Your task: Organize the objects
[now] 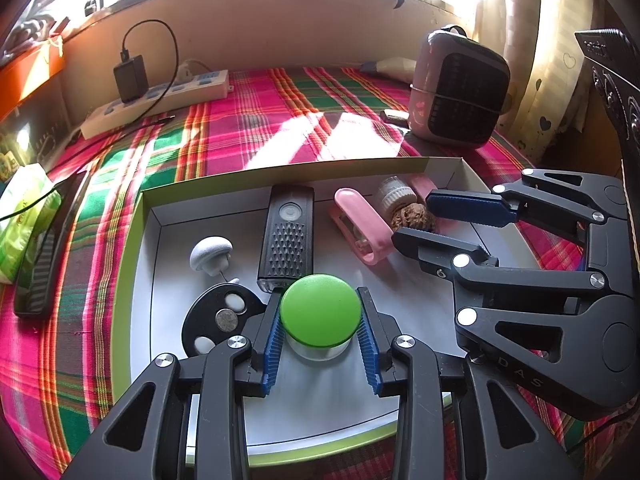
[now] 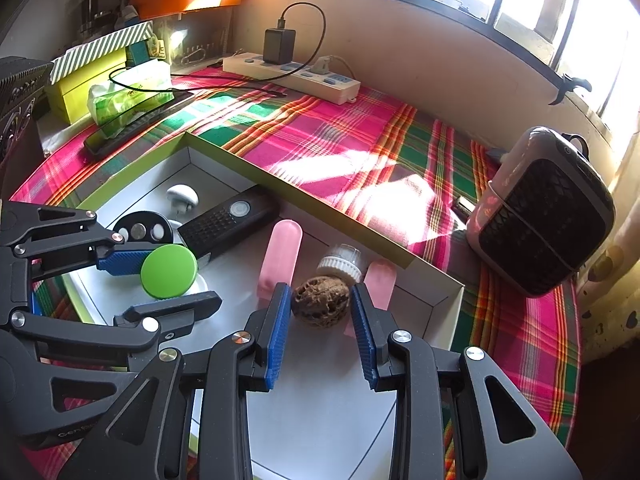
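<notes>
Two grippers work inside the green-edged tray (image 1: pixel 136 240) on our plaid cloth (image 1: pixel 248 128). Our left gripper (image 1: pixel 320 316) grasps the green-lidded jar (image 1: pixel 320 310) near the tray's front; our right gripper (image 2: pixel 320 312) brackets the walnut (image 2: pixel 320 300), contact indiscernible.

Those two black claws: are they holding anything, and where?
The left gripper grips the green-lidded jar by the sides of its lid. The right gripper straddles the walnut; whether it actually grips it is unclear.
</notes>
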`<state>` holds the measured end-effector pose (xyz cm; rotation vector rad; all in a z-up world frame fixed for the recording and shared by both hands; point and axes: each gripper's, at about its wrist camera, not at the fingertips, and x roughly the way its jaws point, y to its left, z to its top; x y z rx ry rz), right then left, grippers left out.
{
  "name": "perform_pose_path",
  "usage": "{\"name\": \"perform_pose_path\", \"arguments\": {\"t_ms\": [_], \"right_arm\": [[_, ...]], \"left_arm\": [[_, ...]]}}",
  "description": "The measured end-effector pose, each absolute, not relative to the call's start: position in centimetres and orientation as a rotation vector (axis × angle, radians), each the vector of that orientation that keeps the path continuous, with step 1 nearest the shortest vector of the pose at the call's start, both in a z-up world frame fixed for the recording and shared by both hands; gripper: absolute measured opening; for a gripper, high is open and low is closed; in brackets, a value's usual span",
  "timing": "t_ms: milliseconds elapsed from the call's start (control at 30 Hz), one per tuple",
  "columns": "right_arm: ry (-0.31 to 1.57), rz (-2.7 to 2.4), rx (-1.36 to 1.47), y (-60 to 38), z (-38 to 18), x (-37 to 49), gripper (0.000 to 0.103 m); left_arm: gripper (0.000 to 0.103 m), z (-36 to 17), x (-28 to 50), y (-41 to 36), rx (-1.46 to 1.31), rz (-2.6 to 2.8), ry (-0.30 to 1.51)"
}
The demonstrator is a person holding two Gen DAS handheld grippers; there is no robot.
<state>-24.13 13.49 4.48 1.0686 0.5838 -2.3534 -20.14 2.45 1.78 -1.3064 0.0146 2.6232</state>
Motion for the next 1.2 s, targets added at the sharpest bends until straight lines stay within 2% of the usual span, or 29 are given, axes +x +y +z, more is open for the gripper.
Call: {"name": "perform_pose_path", "arguments": {"t_ms": [667, 767, 1200], "right_arm": [[0.536, -2.386, 1.061, 14.2, 4.9, -23.3, 0.034], [0.513, -2.398, 1.064, 14.5, 5.0, -23.0, 0.038], [0.401, -2.451, 1.041, 15.9, 6.4, -21.1, 0.038]], "left_arm": [[0.037, 2.1, -19.5, 2.3, -1.296, 2.634, 0.002], [0.037, 2.3, -19.1, 2.3, -1.290, 2.636, 0.000], [0.038, 4.0, -17.3, 1.5, -1.240, 2.673, -0.010]]}}
